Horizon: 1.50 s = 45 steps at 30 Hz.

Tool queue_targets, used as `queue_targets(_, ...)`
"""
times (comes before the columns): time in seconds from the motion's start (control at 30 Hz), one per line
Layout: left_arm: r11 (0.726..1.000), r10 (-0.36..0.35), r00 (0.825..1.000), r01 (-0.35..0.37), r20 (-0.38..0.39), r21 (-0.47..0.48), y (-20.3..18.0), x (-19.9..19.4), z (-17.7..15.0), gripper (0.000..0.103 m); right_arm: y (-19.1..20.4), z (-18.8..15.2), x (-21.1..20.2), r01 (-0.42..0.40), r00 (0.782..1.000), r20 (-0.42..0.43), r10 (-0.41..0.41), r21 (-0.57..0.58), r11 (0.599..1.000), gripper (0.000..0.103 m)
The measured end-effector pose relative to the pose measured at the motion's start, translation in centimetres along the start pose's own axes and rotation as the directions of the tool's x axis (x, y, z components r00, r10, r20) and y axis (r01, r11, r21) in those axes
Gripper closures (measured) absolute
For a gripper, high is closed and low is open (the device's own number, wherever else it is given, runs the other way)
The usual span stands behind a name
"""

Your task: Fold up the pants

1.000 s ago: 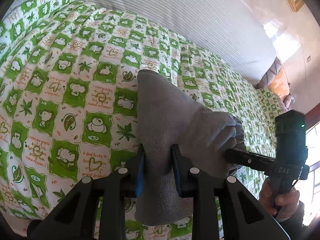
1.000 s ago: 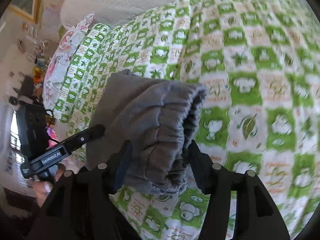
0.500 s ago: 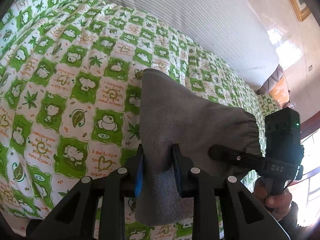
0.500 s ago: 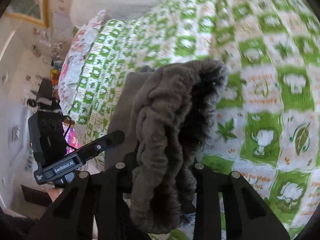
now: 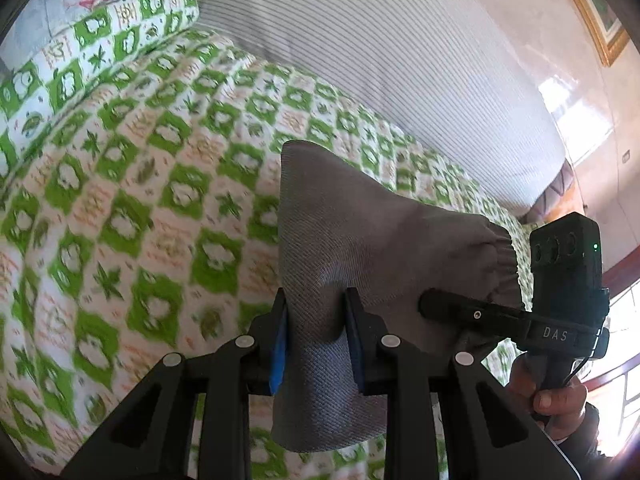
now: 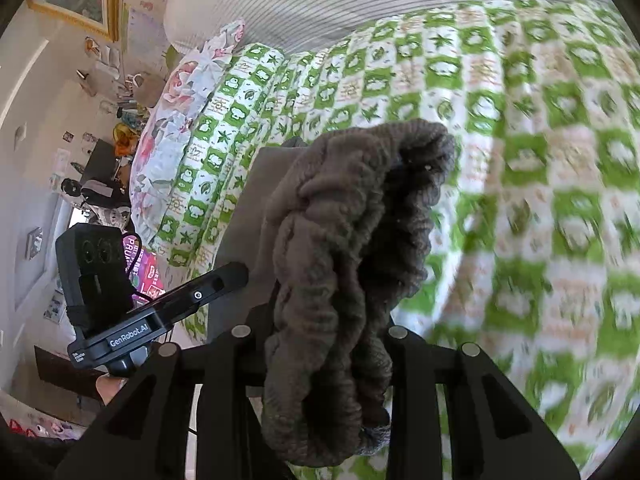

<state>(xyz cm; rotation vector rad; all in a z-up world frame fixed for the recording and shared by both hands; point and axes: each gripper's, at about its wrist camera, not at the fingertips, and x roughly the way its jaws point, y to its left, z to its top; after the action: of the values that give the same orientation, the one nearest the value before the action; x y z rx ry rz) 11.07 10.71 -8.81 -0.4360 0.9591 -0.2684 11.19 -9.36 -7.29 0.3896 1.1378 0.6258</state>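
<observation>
The grey pants (image 5: 360, 236) hang lifted above the green-and-white patterned bedspread (image 5: 120, 208). My left gripper (image 5: 316, 320) is shut on a flat fold of the grey fabric. My right gripper (image 6: 320, 320) is shut on the bunched elastic waistband of the pants (image 6: 352, 248), which hides its fingertips. The right gripper also shows at the right of the left wrist view (image 5: 472, 312). The left gripper shows at the left of the right wrist view (image 6: 188, 296). The two grippers are close together, side by side.
A striped white pillow or bolster (image 5: 400, 60) lies at the far edge of the bed. A floral pillow (image 6: 176, 120) lies at the bed's left end. A cluttered shelf and wall (image 6: 92, 152) stand beyond it. A window (image 5: 624, 340) is at the right.
Both grippers have risen with the pants and tilted up, so more of the far pillow and wall shows. The waistband has bunched up in the right gripper.
</observation>
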Motion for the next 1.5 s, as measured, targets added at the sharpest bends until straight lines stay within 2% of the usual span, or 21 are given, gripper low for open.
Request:
queue_targets(0.4, 0.998, 0.062, 0.997, -0.061, 0.043, -0.011, 2.6, 1.4, 5.1, 0.078, 0.3, 6.8, 4.3, -0.01, 1.0, -0.026, 0.009, -0.027, 1.0, 0.071)
queue_targets(0.6, 0.996, 0.083, 0.996, -0.081, 0.039, -0.036, 4.2, 2.3, 5.9, 0.078, -0.2, 8.8, 6.6, -0.029, 0.998, -0.049, 0.027, -0.03, 0.999, 0.07)
queue_targets(0.77, 0.995, 0.084, 0.996, -0.083, 0.03, -0.054, 5.4, 3.3, 5.3, 0.076, -1.2, 8.8, 7.9, -0.023, 0.998, -0.066, 0.021, -0.024, 0.999, 0.062)
queue_targets(0.93, 0.994, 0.101, 0.995, -0.1, 0.025, -0.035, 5.6, 3.5, 5.1, 0.072, -2.3, 8.5, 7.4, -0.021, 0.997, -0.077, 0.021, -0.003, 1.0, 0.06)
queue_targets(1.1, 0.983, 0.179, 0.983, -0.18, 0.034, 0.037, 4.0, 2.9, 5.0, 0.07, -2.5, 8.0, 5.2, -0.006, 0.999, -0.034, 0.006, -0.003, 1.0, 0.059)
queue_targets(1.2, 0.966, 0.239, 0.97, -0.243, 0.053, 0.088, 3.0, 2.1, 4.5, 0.07, -2.5, 7.8, 4.0, -0.004, 1.0, -0.004, 0.004, 0.001, 1.0, 0.058)
queue_targets(1.37, 0.967, 0.244, 0.969, -0.246, 0.032, 0.073, 3.0, 0.7, 4.0, 0.071, -2.1, 7.5, 2.8, 0.015, 1.0, 0.017, -0.016, 0.014, 1.0, 0.058)
queue_targets(1.5, 0.955, 0.288, 0.957, -0.289, 0.022, 0.065, 2.6, -1.4, 3.4, 0.071, -1.4, 6.7, 1.4, 0.041, 0.999, 0.03, -0.041, 0.018, 0.999, 0.058)
